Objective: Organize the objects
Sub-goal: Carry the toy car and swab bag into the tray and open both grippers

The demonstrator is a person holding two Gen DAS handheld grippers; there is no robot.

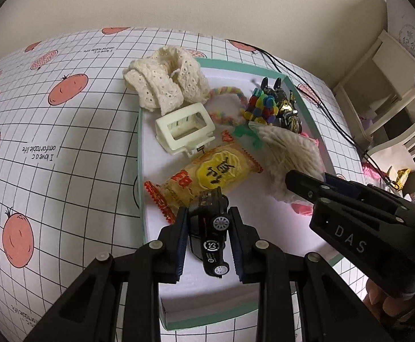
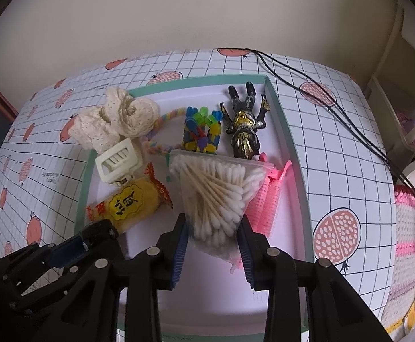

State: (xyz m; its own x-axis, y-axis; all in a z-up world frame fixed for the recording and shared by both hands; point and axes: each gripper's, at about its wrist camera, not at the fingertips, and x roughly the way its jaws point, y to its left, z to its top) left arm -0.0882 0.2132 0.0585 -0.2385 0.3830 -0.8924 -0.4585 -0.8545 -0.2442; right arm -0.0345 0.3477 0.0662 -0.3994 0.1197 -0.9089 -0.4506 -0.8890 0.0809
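A white tray with a teal rim (image 1: pixel 236 64) (image 2: pixel 289 142) lies on the gridded fruit-print tablecloth. My left gripper (image 1: pixel 209 212) is shut on a black toy car (image 1: pixel 211 236), tilted on its side just above the tray's near end. My right gripper (image 2: pixel 213 219) (image 1: pixel 307 179) is shut on the lower end of a clear bag of cotton swabs (image 2: pixel 213 188) (image 1: pixel 290 148), over the tray's right half. In the tray lie a yellow snack packet (image 1: pixel 207 176) (image 2: pixel 130 202), a cream claw clip (image 1: pixel 184 131), pink hair rollers (image 2: pixel 267 199), colourful clips (image 2: pixel 201 131) and a black-gold figurine (image 2: pixel 244 125).
A cream lace cloth (image 1: pixel 164 82) (image 2: pixel 116 119) hangs over the tray's far left corner, beside a pastel braided cord (image 1: pixel 227 105). Black cables (image 2: pixel 321 91) cross the table at the right. Beyond them are a pink knitted piece (image 2: pixel 407 222) and cream shelves (image 1: pixel 378 85).
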